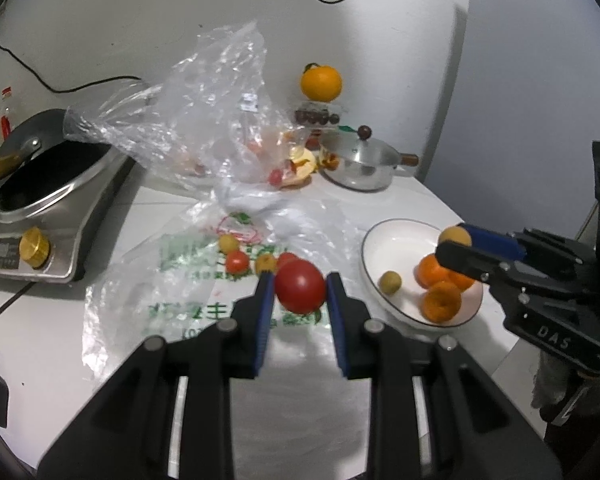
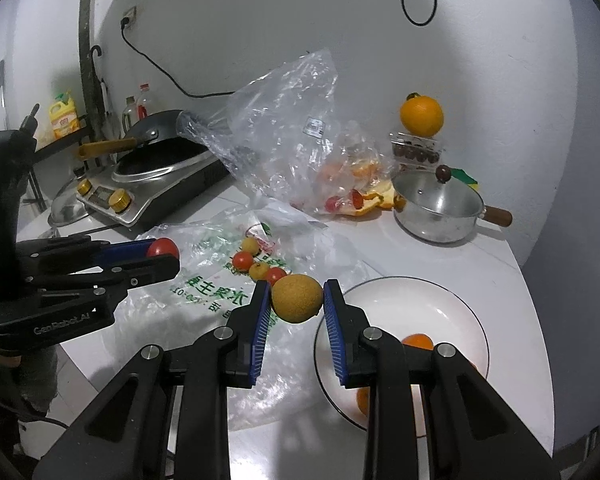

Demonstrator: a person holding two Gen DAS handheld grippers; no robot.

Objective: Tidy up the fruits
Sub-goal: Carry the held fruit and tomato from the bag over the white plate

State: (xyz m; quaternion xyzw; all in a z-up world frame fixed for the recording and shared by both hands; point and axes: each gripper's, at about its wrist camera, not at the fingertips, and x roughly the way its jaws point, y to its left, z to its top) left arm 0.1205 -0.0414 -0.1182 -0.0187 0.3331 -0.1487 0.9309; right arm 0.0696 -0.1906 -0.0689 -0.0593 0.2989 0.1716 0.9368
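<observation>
Two fruits are in my grip at once. My left hand-held gripper (image 1: 300,286) is clenched on a red tomato (image 1: 300,286), pinched between the blue pads and held above the printed plastic bag (image 1: 204,304) that lies flat on the white surface (image 1: 52,344). My right hand-held gripper (image 2: 297,298) grasps a round yellow-brown fruit (image 2: 297,298), hanging over the near left edge of the white plate (image 2: 452,304).

On that plate, seen from the left wrist, lie three tangerines (image 1: 440,300) bunched together and one small yellow-green fruit (image 1: 391,281) apart from them, nearer the plate's left side. On the printed bag, just beyond the tomato, sit four small fruits close together: a yellow one (image 1: 229,243), a red cherry tomato (image 1: 236,261), another yellow one (image 1: 266,264), and a red one partly hidden behind the tomato I hold.

Farther back a crumpled clear bag (image 1: 204,112) stands up with peel and small red fruits inside. A wok (image 1: 40,168) sits on its cooker at the left, a lidded steel pot (image 1: 360,164) at the right, and an orange (image 1: 321,82) rests on a box by the wall.
</observation>
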